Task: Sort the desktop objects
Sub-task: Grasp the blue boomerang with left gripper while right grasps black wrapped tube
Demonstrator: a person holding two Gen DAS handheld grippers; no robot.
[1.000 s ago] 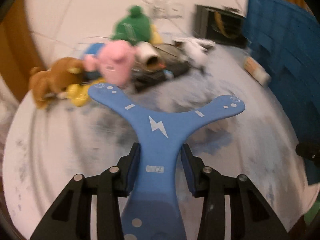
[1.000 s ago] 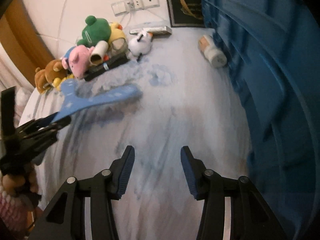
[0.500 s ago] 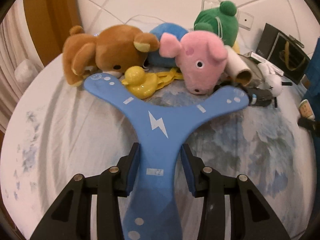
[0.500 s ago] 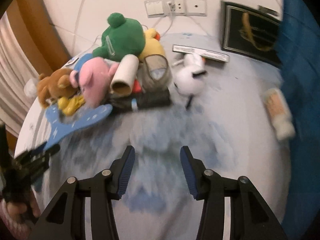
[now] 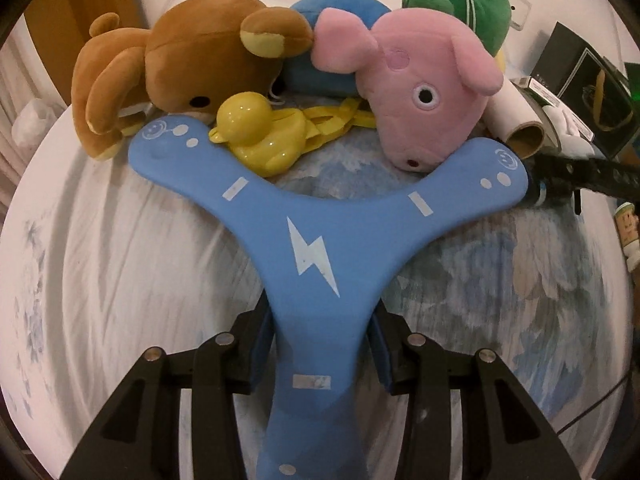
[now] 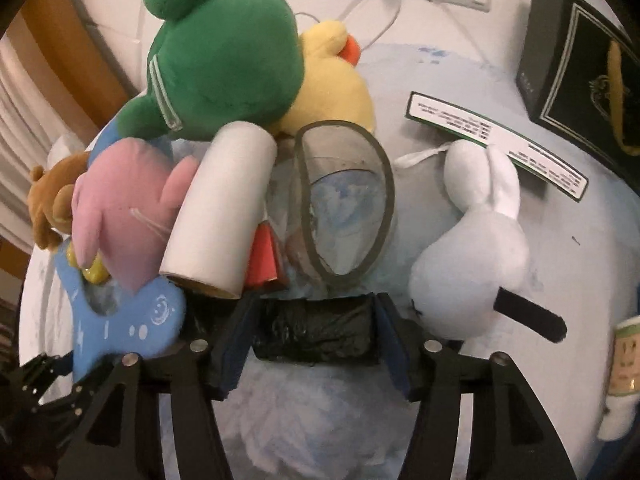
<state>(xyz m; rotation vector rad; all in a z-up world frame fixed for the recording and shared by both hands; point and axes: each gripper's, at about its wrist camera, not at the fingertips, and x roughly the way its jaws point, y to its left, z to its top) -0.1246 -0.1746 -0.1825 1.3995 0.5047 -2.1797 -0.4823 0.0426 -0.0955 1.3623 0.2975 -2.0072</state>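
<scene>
**Boomerang at the toy pile**

Blue boomerang sits clamped by its near blade in the left gripper, its far blades touching the yellow duck and pink pig. Right gripper brackets a black roll, jaws apart.

Blue boomerang with white lightning bolt, yellow duck, pink pig, brown bear.

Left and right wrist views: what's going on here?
A person is sorting toys on a clothed table. The left gripper is shut on a blue boomerang, whose arms sit against the yellow duck and pink pig in the pile. The right gripper is open, its fingers either side of a black roll lying beside the white rabbit; not gripped yet.
</scene>
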